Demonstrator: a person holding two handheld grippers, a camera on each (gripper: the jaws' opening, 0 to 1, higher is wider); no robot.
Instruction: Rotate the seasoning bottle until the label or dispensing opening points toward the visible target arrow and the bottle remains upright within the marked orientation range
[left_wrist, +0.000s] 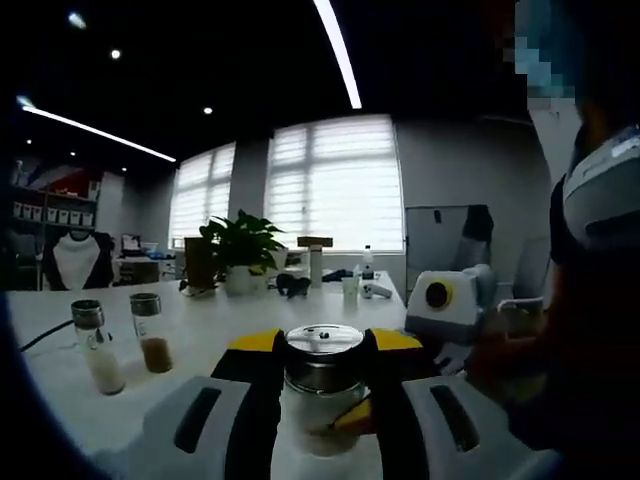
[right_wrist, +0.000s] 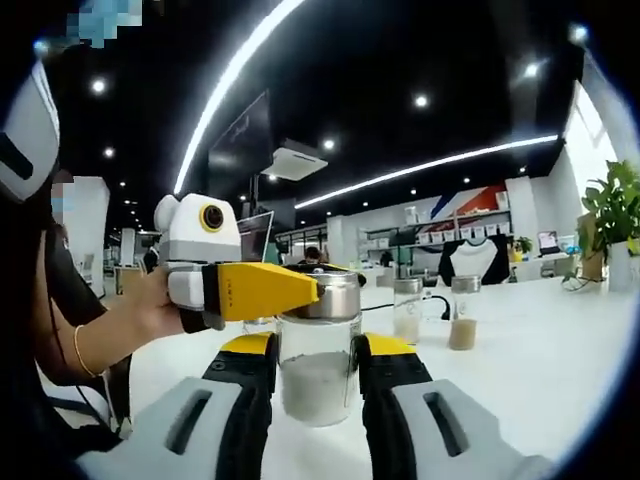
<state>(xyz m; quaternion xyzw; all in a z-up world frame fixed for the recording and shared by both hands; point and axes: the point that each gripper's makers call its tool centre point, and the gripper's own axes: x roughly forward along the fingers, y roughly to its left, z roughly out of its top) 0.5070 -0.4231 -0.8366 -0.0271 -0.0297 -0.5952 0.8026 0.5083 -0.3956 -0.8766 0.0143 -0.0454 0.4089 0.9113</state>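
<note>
Left gripper view: the seasoning bottle (left_wrist: 323, 385) is seen at 6 o'clock, upright on the white bench (left_wrist: 220, 320), with its metal cap (left_wrist: 324, 340) between the yellow pads of the left tongs (left_wrist: 323, 345), which are pinched on it. No label or writing can be read. Two more shakers (left_wrist: 120, 345) stand at 9 o'clock. In the right gripper view the right tongs (right_wrist: 317, 365) are pressed against the bottle's glass body, and the left tongs' jaw is laid across the cap from 9 o'clock.
</note>
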